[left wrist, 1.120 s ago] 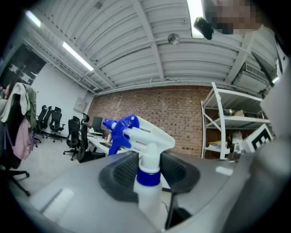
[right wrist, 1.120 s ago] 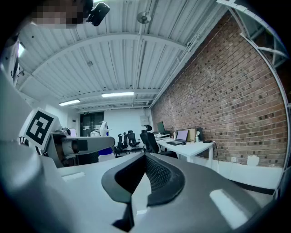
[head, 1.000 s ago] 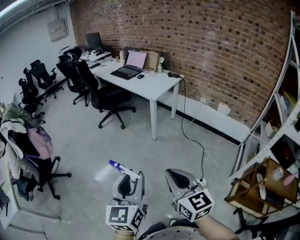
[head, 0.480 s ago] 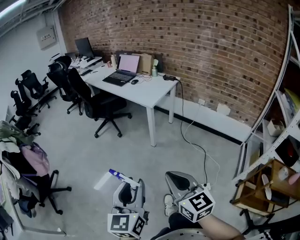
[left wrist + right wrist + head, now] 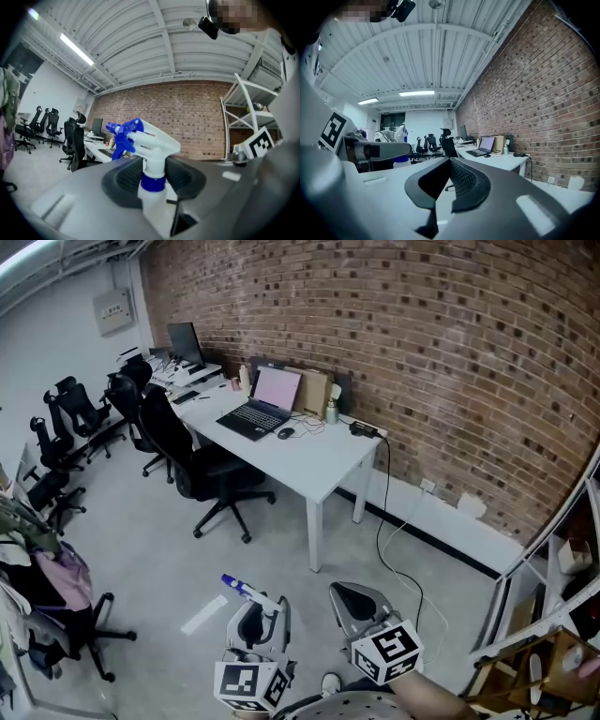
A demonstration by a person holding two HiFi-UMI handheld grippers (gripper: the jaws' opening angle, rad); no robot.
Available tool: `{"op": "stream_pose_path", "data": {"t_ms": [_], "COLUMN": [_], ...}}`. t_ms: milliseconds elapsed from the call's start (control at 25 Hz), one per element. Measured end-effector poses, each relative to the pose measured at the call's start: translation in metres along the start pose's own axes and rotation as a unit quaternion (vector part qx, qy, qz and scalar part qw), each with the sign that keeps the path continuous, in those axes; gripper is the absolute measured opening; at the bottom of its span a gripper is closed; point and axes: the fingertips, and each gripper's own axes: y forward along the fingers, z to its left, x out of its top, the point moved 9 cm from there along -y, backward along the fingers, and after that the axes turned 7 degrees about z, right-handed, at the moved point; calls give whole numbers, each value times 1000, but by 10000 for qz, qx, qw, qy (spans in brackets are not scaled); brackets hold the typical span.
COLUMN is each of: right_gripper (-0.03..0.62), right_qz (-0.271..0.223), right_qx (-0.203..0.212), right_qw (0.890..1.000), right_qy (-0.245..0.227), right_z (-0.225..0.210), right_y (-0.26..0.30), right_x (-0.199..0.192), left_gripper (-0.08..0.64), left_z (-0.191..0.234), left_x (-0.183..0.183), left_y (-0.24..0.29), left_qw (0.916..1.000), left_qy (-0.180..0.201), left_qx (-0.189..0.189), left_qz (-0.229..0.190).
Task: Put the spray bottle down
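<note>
Left gripper [image 5: 152, 180]: its jaws were closed partway on the spray bottle [image 5: 149, 157], the pads pressing at the blue collar of the neck, with the trigger head sticking out past them
Spray bottle: it was held in the air above the grey floor [image 5: 281, 540], low in front of the person, nozzle pointing away and to the left, touching no surface
Right gripper [image 5: 449, 178]: its jaws appeared to be drawn together with nothing between them, though the wide-angle view made the tips hard to judge
Done: 0 parts of the set-down; the bottle was gripped and off any support
Left: judged as 3 steps: bring the bottle over a resting place, lower it upright, then open the jaws
Likely place: the white desk [image 5: 323, 465] by the brick wall stood well apart, ahead of both grippers
</note>
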Motion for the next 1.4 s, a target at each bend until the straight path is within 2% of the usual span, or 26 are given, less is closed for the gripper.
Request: {"op": "stream_pose_path", "data": {"t_ms": [240,520,840,1160,1400], "right_gripper": [-2,-2,-2,-2,-2], "right_qz": [62,83,136,168,313], "right_qx": [-60,-242,-562,-875,-1103], "right_qw": [10000,9996,9983,9959,9930], "right_qy": [-36,108,110,124,285], "right_z": [-56,-119,-198,-271,-312], "right_y": [61,129,226,331,382], "right_x": [14,32,50,79,76], "left_gripper": [137,137,137,137,138], "left_z": [17,40,85,140,167], "left_x": [12,26,38,61,63], "left_y": [92,197,335,476,567], "left_qw": [9999,9995,9989,9975,9953], "left_qy": [113,36,200,122,348], "left_qx": [-80,-279,-405,-693,-894], "left_qz": [29,143,122,-15,-142]}}
